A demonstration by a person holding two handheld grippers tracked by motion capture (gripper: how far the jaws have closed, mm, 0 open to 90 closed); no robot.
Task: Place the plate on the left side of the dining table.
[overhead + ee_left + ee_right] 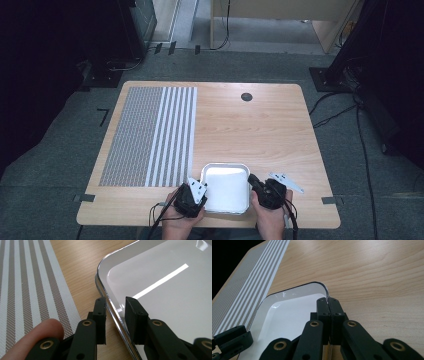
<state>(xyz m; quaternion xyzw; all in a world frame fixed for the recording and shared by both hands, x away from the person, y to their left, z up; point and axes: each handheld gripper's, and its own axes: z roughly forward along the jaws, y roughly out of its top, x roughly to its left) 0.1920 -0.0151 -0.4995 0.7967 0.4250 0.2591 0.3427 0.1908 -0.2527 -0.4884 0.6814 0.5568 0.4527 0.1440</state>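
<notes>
Currently I hold 2 tongs at the near edge of the wooden table [260,130], 1 in each hand, with a shiny metal tray [225,187] between them. My left tongs [192,196] sit at the tray's left side and my right tongs [262,189] at its right side. From the left gripper view, my left tongs [116,315] stand apart, 1 jaw outside the tray's rim over the bare wood and the other inside above the tray's white floor, so the rim [110,302] runs through the gap; I cannot tell whether either jaw touches it. My fingertip [37,333] shows at the lower left of that view, beside the jaw linkage. From the right gripper view, my right tongs [328,305] are pressed together on the tray's rim [325,291] close to a rounded corner, with the thin metal edge caught between the 2 pads. In that same view a part of my left tongs [232,338] appears at the lower left, across the tray. The tray's inside is bare and glossy, and a bright strip of light is mirrored in it [160,281]. A striped grey and white mat [150,135] lies flat on the left part of the table, its near right corner just beside the tray's left side. A small dark round cap [246,97] sits in the tabletop toward the far edge, well apart from the tray. Grey carpet [60,150] surrounds the table, with cables [365,150] trailing across it on the right.
</notes>
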